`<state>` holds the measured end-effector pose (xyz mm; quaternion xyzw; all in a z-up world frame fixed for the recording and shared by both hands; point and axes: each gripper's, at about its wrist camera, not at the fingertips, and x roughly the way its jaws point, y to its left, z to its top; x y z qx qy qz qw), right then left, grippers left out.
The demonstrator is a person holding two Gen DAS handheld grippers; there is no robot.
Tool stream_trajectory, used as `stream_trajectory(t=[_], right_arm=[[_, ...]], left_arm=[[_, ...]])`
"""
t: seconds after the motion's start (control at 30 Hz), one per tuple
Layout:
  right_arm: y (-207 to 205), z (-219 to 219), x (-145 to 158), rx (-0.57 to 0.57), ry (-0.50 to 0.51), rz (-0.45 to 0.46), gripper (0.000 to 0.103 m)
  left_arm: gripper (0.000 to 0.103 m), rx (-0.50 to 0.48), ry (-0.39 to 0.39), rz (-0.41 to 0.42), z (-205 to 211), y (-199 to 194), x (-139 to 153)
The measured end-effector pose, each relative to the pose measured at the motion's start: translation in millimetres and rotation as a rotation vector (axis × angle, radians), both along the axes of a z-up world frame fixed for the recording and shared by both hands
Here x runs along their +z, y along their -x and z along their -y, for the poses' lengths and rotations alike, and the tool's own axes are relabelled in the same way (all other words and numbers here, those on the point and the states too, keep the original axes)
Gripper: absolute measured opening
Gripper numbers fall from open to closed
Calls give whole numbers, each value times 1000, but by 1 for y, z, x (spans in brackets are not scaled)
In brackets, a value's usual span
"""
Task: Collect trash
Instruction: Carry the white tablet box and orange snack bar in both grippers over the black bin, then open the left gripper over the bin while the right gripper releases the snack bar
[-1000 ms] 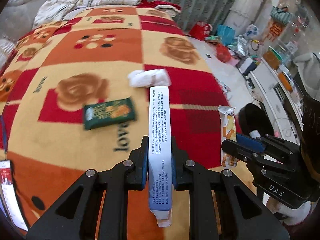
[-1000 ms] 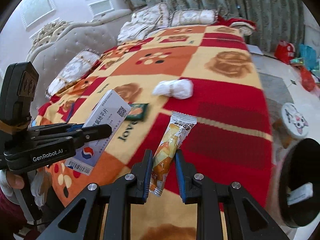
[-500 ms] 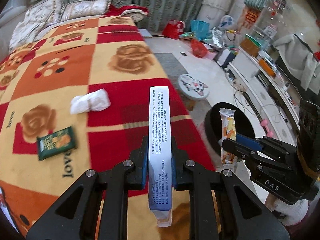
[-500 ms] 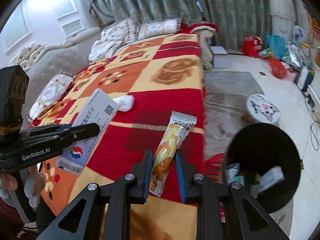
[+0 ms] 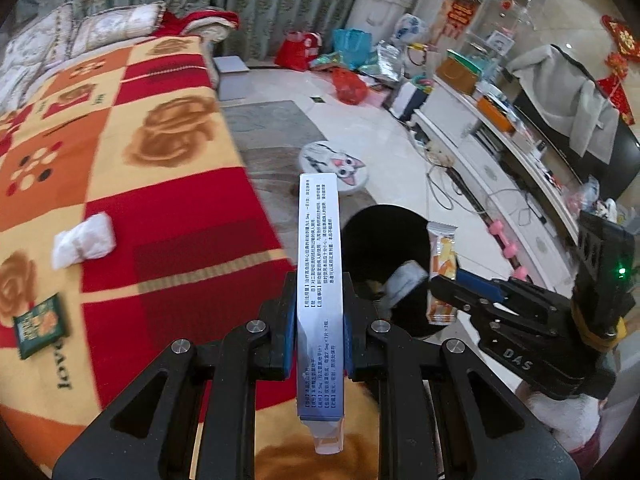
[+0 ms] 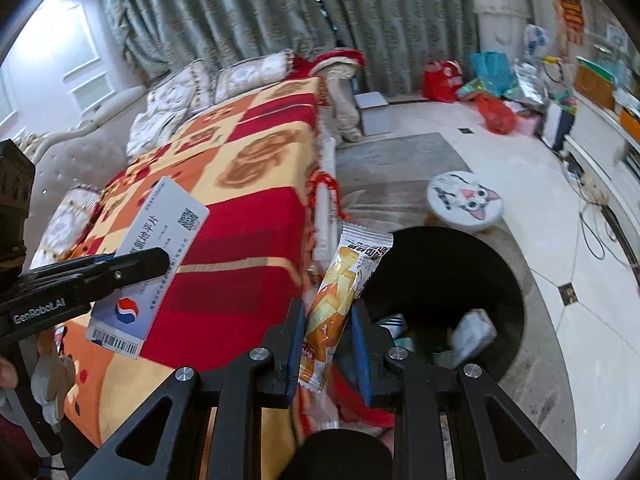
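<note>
My left gripper (image 5: 319, 316) is shut on a flat white medicine box (image 5: 319, 264), held edge-up over the blanket's right edge. The same box (image 6: 154, 256) shows at the left of the right wrist view. My right gripper (image 6: 327, 336) is shut on an orange snack wrapper (image 6: 340, 296), which also appears as the wrapper (image 5: 442, 272) in the left wrist view. A black trash bin (image 6: 444, 276) stands on the floor just ahead and right of the right gripper, with paper scraps inside. The bin (image 5: 360, 240) lies behind the box. A crumpled white tissue (image 5: 84, 240) and a green packet (image 5: 40, 326) lie on the blanket.
A red, orange and yellow blanket (image 5: 160, 184) covers the sofa on the left. A round cat-face stool (image 6: 464, 200) stands beyond the bin. Bags and clutter (image 5: 348, 68) line the far wall, and a white low cabinet (image 5: 500, 176) with cables runs along the right.
Both grippers have swung right from over the blanket toward the floor, each keeping its item. The bin has come into fuller view, and the tissue and green packet have slid to the left.
</note>
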<state>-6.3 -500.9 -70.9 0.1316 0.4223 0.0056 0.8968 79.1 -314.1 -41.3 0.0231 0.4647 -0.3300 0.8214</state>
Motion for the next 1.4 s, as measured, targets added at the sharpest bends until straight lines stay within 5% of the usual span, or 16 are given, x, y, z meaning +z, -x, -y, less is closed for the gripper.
stream_trajectory(t=[0.6,1.3,1.4], right_arm=[[4,54,-42,-89,-74,-70,22],[0,69,-60,-125,-96,-103,22],[-1,70,-61,-138,-95,-109,23]], left_arm=[[16,-73,31,-103,82,-11,-33],[17,-76,63,-130,101,-20,-45],[35,-77,72,-132,102,-21,-44]])
